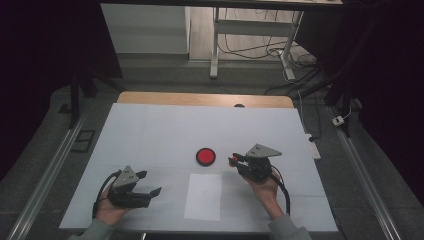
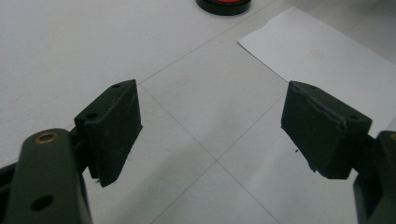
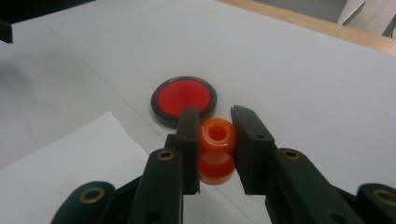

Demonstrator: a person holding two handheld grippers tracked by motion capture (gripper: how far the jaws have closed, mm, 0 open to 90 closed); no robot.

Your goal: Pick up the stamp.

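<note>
Dim room, cables and desk legs on the floor beyond a wooden table (image 1: pixel 205 98) covered by a pale sheet (image 1: pixel 165 130). Right gripper (image 1: pixel 232 160) held just above that sheet, jaws pressed in on an orange spool (image 3: pixel 217 150), pinched at its narrow middle, hollow end facing up toward the camera, pads tight on both sides in the right gripper view. Straight ahead of those jaws, near but apart from them, a red disc (image 3: pixel 183 99) with a dark rim, lying flat. Off to that gripper's left side and closer to the person, a white sheet of paper (image 1: pixel 203 196), flat, one corner reaching close to the disc without touching it. Left gripper (image 1: pixel 150 183) low over the table on the far side of the paper, well apart from the right one, jaws spread wide, nothing but bare surface and faint crossing lines between them. Ahead of the left jaws and to their right, the same paper (image 2: pixel 322 56); farther ahead, the disc's edge (image 2: pixel 223 5) cut off by the frame. Grey three-cornered plates on top of both grippers, black cables trailing back along the wrists.
</note>
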